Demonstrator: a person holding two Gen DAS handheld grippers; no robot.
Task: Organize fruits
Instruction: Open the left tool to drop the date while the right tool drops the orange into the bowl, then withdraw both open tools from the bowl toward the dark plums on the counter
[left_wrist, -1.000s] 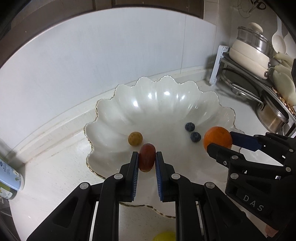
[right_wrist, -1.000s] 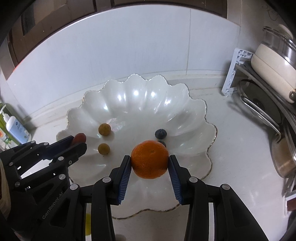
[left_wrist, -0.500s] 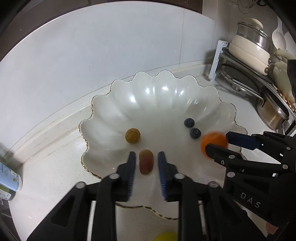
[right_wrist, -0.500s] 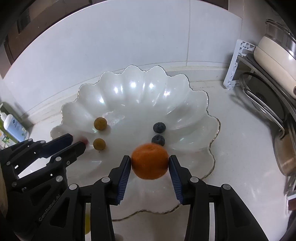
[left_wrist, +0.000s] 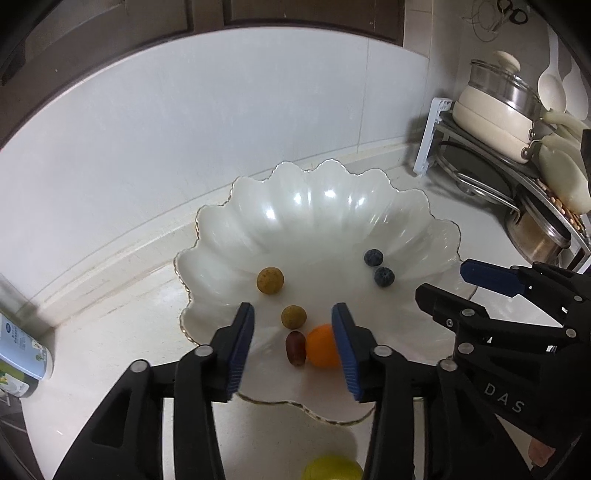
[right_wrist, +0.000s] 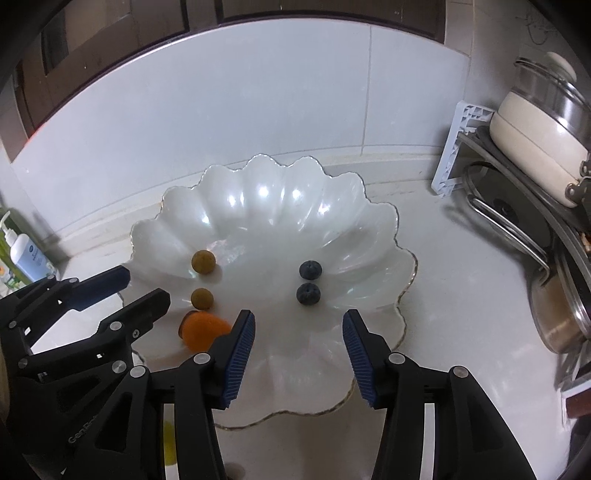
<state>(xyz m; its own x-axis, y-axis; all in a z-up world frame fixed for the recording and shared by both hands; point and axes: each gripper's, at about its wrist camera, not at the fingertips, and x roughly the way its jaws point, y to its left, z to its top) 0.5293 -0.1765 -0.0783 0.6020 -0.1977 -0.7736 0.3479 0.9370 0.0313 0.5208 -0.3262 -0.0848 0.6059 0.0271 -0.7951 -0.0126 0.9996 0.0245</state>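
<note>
Orange (left_wrist: 322, 345) lies in the scalloped bowl (left_wrist: 325, 206) touching the red grape (left_wrist: 295, 347), at about five o'clock between the left gripper (left_wrist: 293, 349)'s just-opened, empty jaws; right gripper (right_wrist: 298, 352), also just opened and empty, has it at ten o'clock.

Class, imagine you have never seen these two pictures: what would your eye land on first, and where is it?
The big white scalloped bowl fills the middle of the counter. Brightest in it is the orange near the front rim, touching a dark red grape, with two blueberries to the right. The left gripper and right gripper both stand open above the bowl's front, holding nothing.
</note>
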